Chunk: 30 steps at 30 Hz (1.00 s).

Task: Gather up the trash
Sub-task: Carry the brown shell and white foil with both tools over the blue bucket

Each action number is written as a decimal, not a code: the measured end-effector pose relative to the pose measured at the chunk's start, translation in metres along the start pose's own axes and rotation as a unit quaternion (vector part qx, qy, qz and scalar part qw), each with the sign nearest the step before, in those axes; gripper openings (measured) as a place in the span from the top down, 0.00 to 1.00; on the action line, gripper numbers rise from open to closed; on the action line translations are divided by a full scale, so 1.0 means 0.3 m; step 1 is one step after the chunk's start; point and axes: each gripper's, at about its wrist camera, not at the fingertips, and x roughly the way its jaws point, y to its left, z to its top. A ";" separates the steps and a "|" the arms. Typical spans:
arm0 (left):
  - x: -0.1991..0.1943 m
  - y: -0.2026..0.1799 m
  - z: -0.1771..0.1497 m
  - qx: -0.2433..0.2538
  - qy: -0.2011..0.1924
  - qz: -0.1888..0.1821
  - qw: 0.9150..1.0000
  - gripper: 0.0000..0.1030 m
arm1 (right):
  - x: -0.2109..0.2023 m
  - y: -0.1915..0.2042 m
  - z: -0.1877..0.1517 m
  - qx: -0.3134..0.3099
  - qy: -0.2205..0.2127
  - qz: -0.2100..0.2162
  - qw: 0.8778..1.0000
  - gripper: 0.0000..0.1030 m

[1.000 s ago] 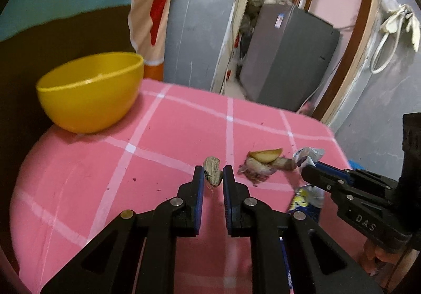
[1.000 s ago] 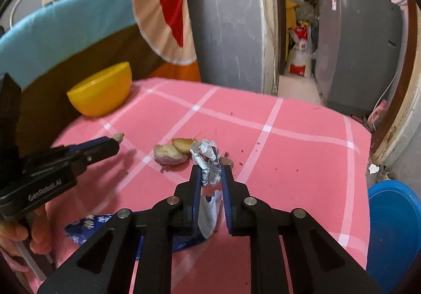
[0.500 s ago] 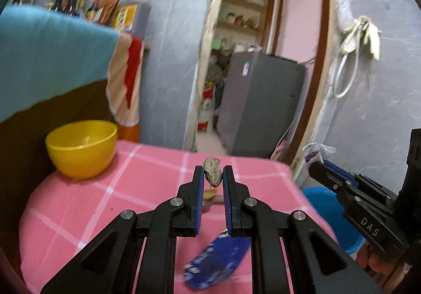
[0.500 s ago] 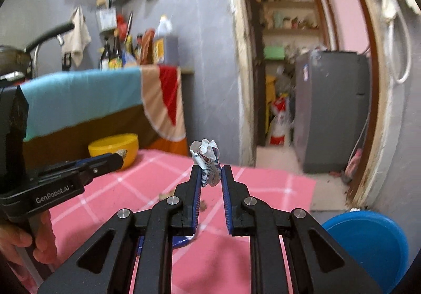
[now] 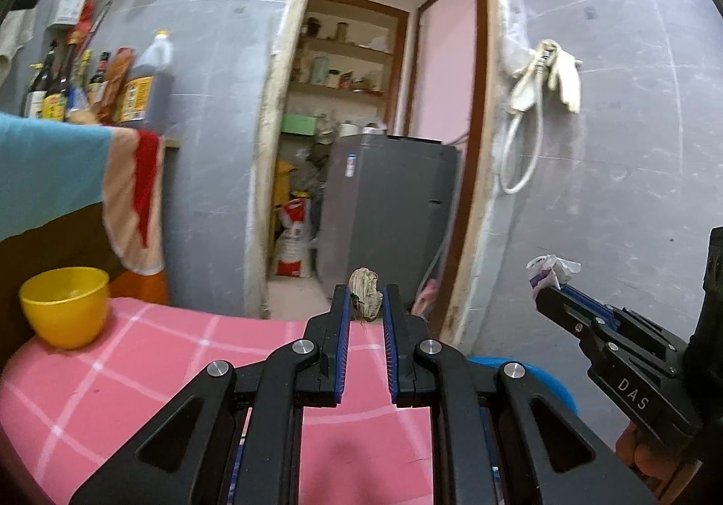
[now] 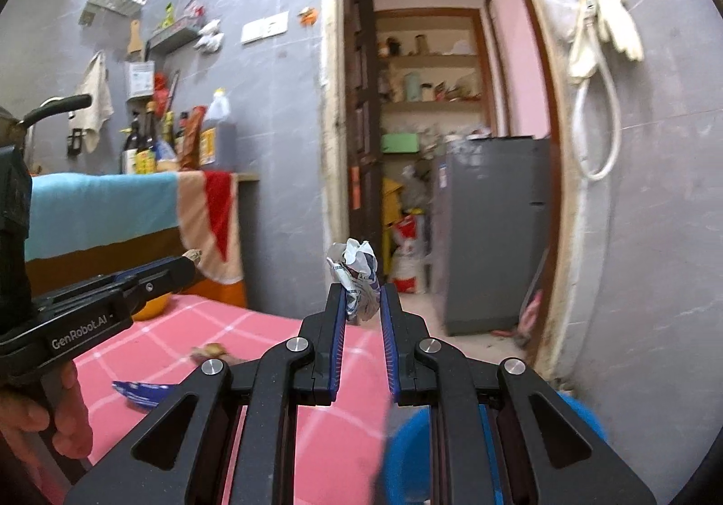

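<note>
Left wrist view now looks over the far edge of the pink checked tablecloth (image 5: pixel 149 374) toward the grey wall and doorway, whereas 1 s ago it looked down on the cloth w/ scraps just ahead, so both grippers have lifted and swung right. The left gripper (image 5: pixel 365 306) is closed down on a small beige wrinkled shell-like scrap (image 5: pixel 364 286), pinched between the blue pads w/ its top poking above the tips, well clear of the table. Right wrist view shows the right gripper (image 6: pixel 359 301) likewise narrowed on a crumpled white-and-blue paper wrapper (image 6: pixel 357 274), held off the cloth; the same wrapper shows at its tip in the left view (image 5: pixel 549 270). A round blue plastic bin (image 6: pixel 406 446) sits low at the near right, below the right gripper's fingers, blurred; its rim also peeks out in the left view (image 5: pixel 549 374). Judging from that, both pieces are lifted and in transit to the bin, w/ release not yet done. Left on the cloth: a flat dark-blue printed snack packet (image 6: pixel 142 392) at near left and a brownish peel scrap (image 6: pixel 210 350) just beyond it, so more pickups look needed. The yellow plastic bowl (image 5: pixel 65 306) stands at the far left corner, untouched. Risk is prob. the light wrapper snagging on the pads at release.
</note>
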 end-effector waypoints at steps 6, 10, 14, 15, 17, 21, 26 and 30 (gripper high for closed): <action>0.077 -0.119 -0.017 0.011 0.023 -0.035 0.999 0.89 | -0.031 -0.099 -0.032 0.010 0.005 -0.035 0.999 0.87; 0.136 -0.178 -0.054 0.019 0.059 -0.054 0.997 0.89 | -0.029 -0.160 -0.073 0.020 0.022 -0.051 0.998 0.87; 0.197 -0.215 -0.088 0.016 0.094 -0.070 0.993 0.89 | -0.024 -0.217 -0.128 0.039 0.042 -0.062 0.996 0.86; 0.213 -0.220 -0.095 0.014 0.103 -0.073 0.992 0.89 | -0.023 -0.227 -0.139 0.042 0.046 -0.063 0.996 0.86; 0.241 -0.233 -0.108 0.014 0.118 -0.075 0.990 0.89 | -0.012 -0.248 -0.164 0.050 0.058 -0.068 0.995 0.86; 0.303 -0.260 -0.136 0.017 0.148 -0.082 0.985 0.89 | 0.006 -0.278 -0.206 0.063 0.076 -0.074 0.992 0.85; 0.388 -0.282 -0.187 0.014 0.199 -0.097 0.975 0.89 | 0.024 -0.320 -0.249 0.082 0.096 -0.083 0.988 0.84; 0.439 -0.305 -0.229 0.015 0.232 -0.110 0.966 0.89 | 0.034 -0.346 -0.280 0.088 0.114 -0.091 0.985 0.84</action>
